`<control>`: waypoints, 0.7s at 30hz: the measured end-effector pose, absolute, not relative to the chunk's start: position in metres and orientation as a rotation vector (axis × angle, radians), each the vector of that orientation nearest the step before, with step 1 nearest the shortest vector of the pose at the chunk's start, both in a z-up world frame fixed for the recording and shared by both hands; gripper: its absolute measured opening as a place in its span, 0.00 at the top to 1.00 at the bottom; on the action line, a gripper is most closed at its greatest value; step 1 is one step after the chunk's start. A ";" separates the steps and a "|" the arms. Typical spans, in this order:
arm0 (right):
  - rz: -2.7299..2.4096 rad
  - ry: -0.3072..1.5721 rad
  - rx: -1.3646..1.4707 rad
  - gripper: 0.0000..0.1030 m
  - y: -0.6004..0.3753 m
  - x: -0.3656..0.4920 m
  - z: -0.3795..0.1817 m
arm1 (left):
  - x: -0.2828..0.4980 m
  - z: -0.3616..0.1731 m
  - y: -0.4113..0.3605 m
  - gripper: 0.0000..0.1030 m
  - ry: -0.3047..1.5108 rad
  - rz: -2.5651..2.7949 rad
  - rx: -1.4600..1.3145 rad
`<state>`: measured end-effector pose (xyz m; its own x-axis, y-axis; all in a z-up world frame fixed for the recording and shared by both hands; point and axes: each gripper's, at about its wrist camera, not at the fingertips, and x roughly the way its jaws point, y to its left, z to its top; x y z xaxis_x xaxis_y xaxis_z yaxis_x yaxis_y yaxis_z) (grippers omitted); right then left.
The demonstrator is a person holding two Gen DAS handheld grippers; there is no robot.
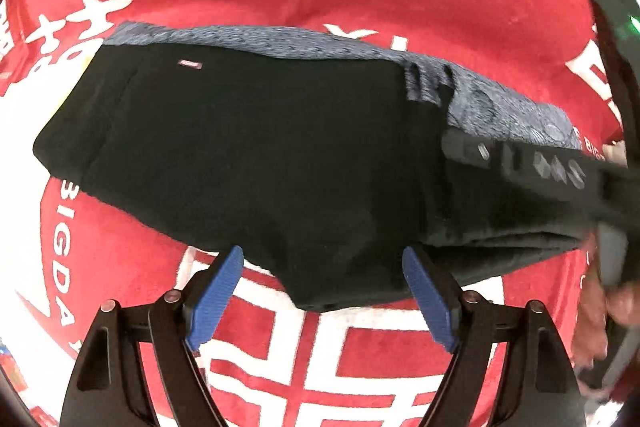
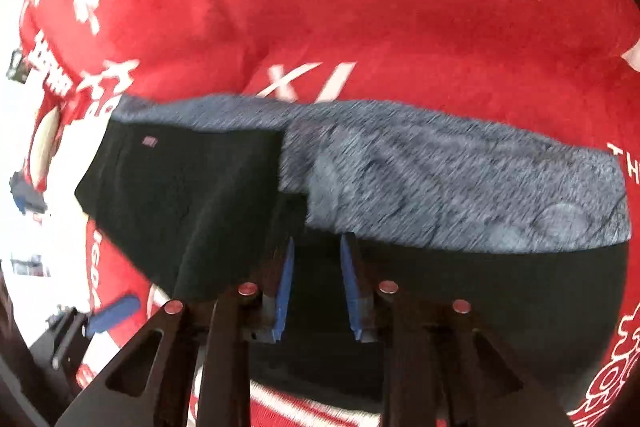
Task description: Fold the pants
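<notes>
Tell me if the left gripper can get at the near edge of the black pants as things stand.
Probably yes: the left gripper is open, and the black pants edge lies just beyond its tips with nothing between.

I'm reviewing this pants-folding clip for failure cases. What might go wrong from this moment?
1. The left gripper is open at the near edge of the black pants, holding nothing; that loose edge may slump.
2. The right gripper hangs over dark cloth with its pads apart; closing here might catch only the top layer.
3. The grey lining shows beyond the black layer, so the fold may end uneven.
</notes>
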<state>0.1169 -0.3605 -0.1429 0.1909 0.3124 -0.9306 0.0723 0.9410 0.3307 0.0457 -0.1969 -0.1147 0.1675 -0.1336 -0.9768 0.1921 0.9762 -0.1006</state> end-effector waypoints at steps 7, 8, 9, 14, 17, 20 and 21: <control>0.174 1.393 0.274 0.70 -0.364 0.084 -0.115 | 0.041 -0.119 -0.186 0.20 1.390 -0.204 0.013; 0.161 1.390 0.260 0.65 -0.366 0.080 -0.110 | 0.041 -0.121 -0.185 0.20 1.396 -0.200 0.012; 0.152 1.391 0.250 0.59 -0.369 0.078 -0.108 | 0.042 -0.124 -0.186 0.20 1.402 -0.195 0.011; 0.086 1.412 0.239 0.55 -0.378 0.073 -0.105 | 0.039 -0.125 -0.186 0.20 1.428 -0.178 0.004; 0.058 1.416 0.219 0.50 -0.375 0.076 -0.109 | 0.038 -0.125 -0.185 0.20 1.432 -0.173 0.011; 0.039 1.439 0.212 0.35 -0.371 0.079 -0.121 | 0.039 -0.126 -0.179 0.20 1.436 -0.167 0.001; 0.034 1.464 0.215 0.34 -0.370 0.079 -0.129 | 0.039 -0.127 -0.176 0.20 1.438 -0.165 -0.002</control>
<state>0.0787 -0.3702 -0.1288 0.1096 0.1531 -0.9821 0.1080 0.9804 0.1649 0.0389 -0.1764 -0.1266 0.1234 -0.1147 -0.9857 0.1121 0.9886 -0.1010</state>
